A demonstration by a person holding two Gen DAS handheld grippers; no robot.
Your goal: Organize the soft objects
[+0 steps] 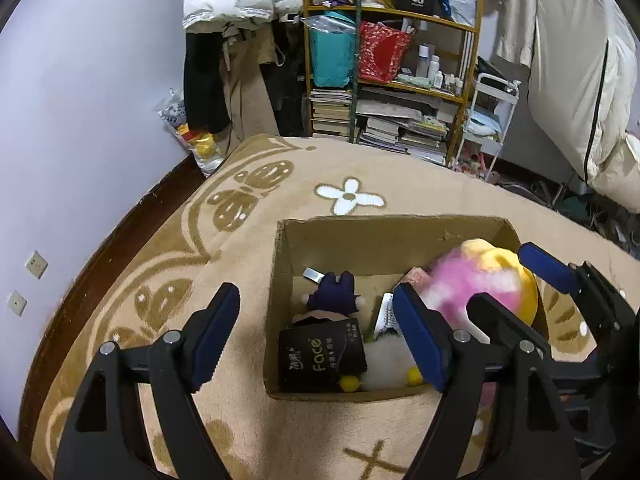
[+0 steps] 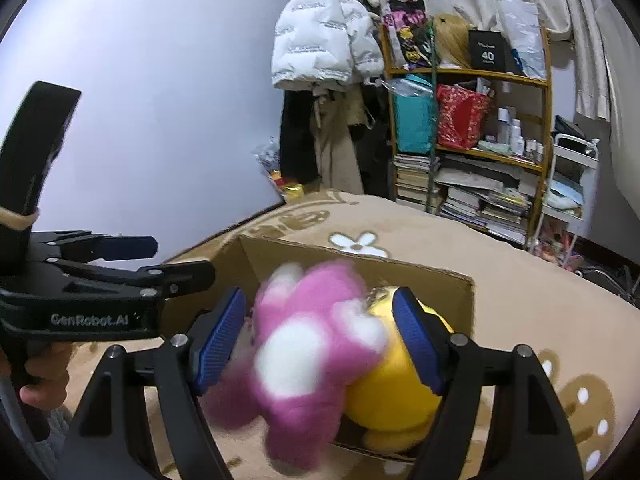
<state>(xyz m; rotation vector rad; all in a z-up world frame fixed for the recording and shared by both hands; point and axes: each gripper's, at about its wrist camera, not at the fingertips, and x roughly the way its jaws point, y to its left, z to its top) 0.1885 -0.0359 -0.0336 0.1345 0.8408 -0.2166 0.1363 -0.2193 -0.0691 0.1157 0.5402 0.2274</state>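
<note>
An open cardboard box (image 1: 280, 264) sits on the beige patterned blanket. Inside lie a dark blue plush doll (image 1: 334, 294), a black "Face" pack (image 1: 322, 356) and a white plush with yellow feet (image 1: 386, 364). My left gripper (image 1: 320, 340) is open and empty above the box's near left corner. My right gripper (image 2: 320, 344) is wide open over the box (image 2: 424, 276); a blurred pink and white plush (image 2: 308, 352) hangs between its fingers without clear contact, next to a yellow plush (image 2: 392, 396). Both toys also show in the left wrist view (image 1: 480, 280).
A wooden shelf (image 1: 400, 80) with books, bags and bottles stands beyond the bed, with a white trolley (image 1: 488, 120) beside it. Coats (image 1: 232, 40) hang to the left. A wall (image 1: 80, 120) runs along the bed's left edge.
</note>
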